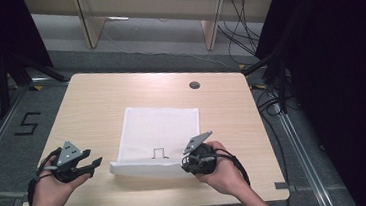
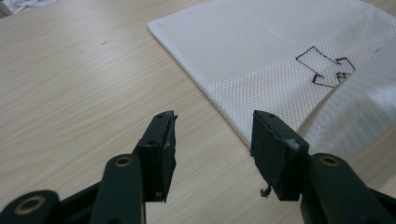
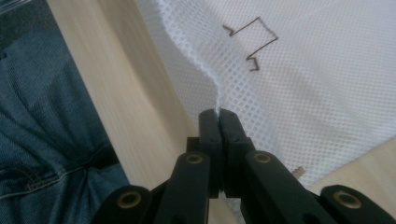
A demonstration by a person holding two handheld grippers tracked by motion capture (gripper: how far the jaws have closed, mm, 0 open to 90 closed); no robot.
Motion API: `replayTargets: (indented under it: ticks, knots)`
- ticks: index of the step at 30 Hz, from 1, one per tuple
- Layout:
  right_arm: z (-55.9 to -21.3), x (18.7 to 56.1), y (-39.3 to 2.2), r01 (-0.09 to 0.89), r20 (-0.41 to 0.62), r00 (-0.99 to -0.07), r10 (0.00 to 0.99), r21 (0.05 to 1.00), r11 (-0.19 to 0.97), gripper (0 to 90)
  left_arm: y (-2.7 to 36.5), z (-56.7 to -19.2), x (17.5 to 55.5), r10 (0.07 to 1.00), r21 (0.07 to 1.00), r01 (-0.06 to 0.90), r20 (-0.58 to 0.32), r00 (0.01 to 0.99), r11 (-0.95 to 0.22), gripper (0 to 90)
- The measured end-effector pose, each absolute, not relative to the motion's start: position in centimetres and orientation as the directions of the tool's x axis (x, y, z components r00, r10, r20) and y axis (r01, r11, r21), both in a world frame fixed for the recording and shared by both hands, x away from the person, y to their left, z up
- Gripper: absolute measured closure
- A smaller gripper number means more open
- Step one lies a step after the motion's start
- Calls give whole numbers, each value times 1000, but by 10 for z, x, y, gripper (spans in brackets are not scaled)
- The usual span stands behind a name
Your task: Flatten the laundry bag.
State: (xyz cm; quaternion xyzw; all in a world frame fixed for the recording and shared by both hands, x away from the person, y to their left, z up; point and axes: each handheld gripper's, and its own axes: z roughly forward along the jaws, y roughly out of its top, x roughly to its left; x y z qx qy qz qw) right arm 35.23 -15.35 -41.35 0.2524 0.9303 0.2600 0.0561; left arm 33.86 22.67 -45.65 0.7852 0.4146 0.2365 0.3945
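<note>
Right gripper [image 1: 192, 161] pinches mesh cloth [image 1: 159, 130] near edge at 5 o'clock — fold likely begun; left gripper [image 1: 90, 165], jaws apart, should next take 7 o'clock corner.

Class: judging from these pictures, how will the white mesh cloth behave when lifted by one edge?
The white mesh cloth probably hangs limp: its pinched edge already ripples at the right tool. It looks light, being thin open mesh. Its near hem is folded over, so it likely creases readily.

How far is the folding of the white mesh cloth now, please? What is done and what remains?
Done: the white mesh cloth lies flat on the table, and its near edge is rolled over a little. In hand: the right gripper is shut on that near edge. The left gripper is open beside the cloth's left corner, gripping nothing. Left: probably the left grip, then the fold itself.
</note>
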Motion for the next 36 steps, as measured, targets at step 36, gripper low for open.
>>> replayTargets:
  ticks: [36]
  knots:
    - [-450, 346, -149, 521, 165, -847, 505, 441, 731, 674, 177, -465, 350, 696, 775, 455, -27, 717, -438, 604]
